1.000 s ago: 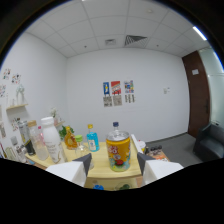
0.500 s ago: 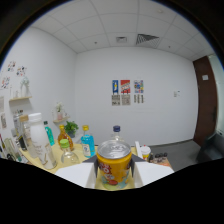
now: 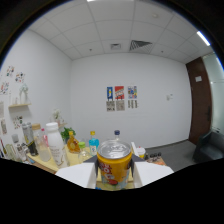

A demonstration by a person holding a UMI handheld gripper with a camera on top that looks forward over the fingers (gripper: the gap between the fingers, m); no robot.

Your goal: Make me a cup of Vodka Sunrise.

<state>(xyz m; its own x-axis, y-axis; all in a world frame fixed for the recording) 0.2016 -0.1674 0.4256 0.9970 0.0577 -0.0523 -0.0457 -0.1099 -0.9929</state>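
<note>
Gripper view looked across a wooden counter (image 3: 47,162) toward a white wall with three small posters (image 3: 121,98) at centre frame. Containers stood in a cluster at lower left: a tall white opaque bottle (image 3: 54,141), contents not visible; a clear bottle (image 3: 42,147) just left of it, contents not discernible; a dark-topped bottle (image 3: 28,139) further left. Nearer centre were an orange-amber bottle (image 3: 73,145) and a bottle of blue liquid (image 3: 93,144). A blue-capped bottle (image 3: 116,134) showed only its cap above the can.

Task item: a can (image 3: 114,167), yellow and orange with a red label patch, silver lid on top, upright, at bottom centre of the frame, in front of the blue-capped bottle.

Tongs (image 3: 114,176): the two white fingers (image 3: 77,175) sat at either side of the can, their inner dark pads against its left and right walls, with no gap visible on either side; tongs clamped on the can. Whether the can's base rested on the counter could not be determined.
</note>
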